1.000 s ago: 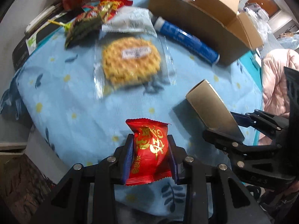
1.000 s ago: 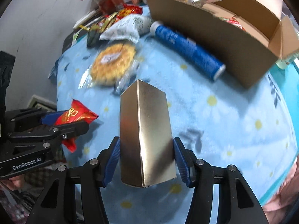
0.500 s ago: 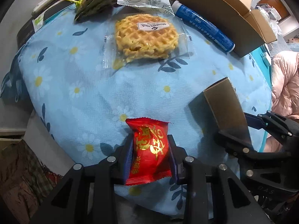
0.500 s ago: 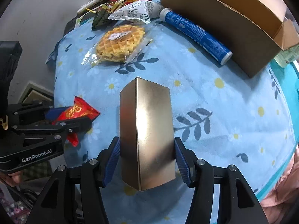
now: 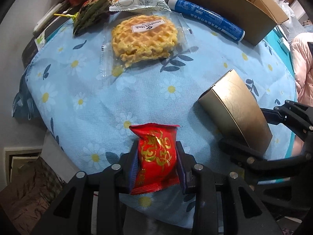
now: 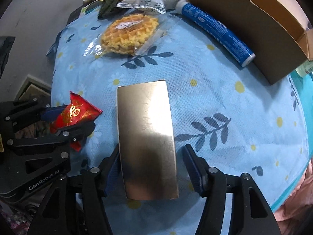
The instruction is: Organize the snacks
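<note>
Gold box [image 6: 146, 137] lies flat, shiny, between the opening right tool [image 6: 151, 168].

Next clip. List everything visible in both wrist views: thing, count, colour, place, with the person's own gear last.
Gold box: one, metallic gold, flat on the cloth between the right fingers.
Red snack packet: one, red with gold print, clamped in the left fingers.
Waffle pack: one, yellow in clear wrap, mid-table.
Blue tube: one, blue and white, against the carton.
Cardboard carton: one, brown, open, far right.
White packet: one, white, far edge.
Green packet: one, dark green, far left.
Tablecloth: one, light blue, daisies.
Left gripper: black, shut.
Right gripper: black, jaws opening.
</note>
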Available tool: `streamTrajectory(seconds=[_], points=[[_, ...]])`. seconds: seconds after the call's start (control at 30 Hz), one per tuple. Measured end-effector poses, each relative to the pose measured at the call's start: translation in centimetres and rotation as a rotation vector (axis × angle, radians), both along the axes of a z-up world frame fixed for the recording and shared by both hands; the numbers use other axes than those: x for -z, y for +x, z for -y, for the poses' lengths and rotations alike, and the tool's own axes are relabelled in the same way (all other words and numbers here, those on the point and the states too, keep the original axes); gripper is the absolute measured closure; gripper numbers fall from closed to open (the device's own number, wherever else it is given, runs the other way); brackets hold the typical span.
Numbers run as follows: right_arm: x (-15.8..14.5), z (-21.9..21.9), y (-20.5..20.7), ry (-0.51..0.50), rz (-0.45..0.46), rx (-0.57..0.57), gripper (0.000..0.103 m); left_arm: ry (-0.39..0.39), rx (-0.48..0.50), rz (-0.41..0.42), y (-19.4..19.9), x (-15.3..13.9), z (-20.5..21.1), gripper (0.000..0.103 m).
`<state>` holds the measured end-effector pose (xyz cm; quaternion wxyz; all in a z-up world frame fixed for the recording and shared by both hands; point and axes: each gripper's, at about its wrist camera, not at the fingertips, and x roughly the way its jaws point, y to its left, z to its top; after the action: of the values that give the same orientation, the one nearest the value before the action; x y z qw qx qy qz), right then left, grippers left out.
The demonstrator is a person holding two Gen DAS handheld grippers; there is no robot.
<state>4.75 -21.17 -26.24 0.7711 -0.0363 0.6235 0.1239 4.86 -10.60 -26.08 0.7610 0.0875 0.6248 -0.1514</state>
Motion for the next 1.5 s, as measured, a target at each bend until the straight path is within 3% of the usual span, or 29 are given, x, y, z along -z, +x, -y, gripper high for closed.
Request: streamTrajectory(seconds=[0.2, 0.27, 0.33, 0.6, 0.87, 1.5], points=[[0.0, -0.5, 0.2, -0.034, -0.021, 0.028, 0.044, 0.008, -0.038, -0.026, 0.4, -0.2, 0.8, 0.071], [-0.1, -0.3, 0.2, -0.036, -0.011, 0.034, 0.055, 0.001, -0.045, -0.03, 0.8, -0.3, 0.6, 0.071], [-0.1, 0.2, 0.2, -0.031, -0.007, 0.033, 0.058, 0.0, -0.045, -0.035, 1.0, -0.4, 0.6, 0.072], [-0.4, 1.1, 0.3, 0.03, -0.014, 0.04, 0.059, 0.013, -0.046, -0.035, 2.0, -1.2, 1.1, 0.072], [-2.3, 1.2, 0.0, 0.087, 0.008, 0.033, 0.059, -0.028, -0.054, -0.036, 2.8, -3.4, 1.2, 0.073], [-9.8, 3.0, -3.3, 0.179, 0.138, 0.065, 0.059, -0.118, -0.013, 0.159, 0.9, -13.0, 1.3, 0.073]])
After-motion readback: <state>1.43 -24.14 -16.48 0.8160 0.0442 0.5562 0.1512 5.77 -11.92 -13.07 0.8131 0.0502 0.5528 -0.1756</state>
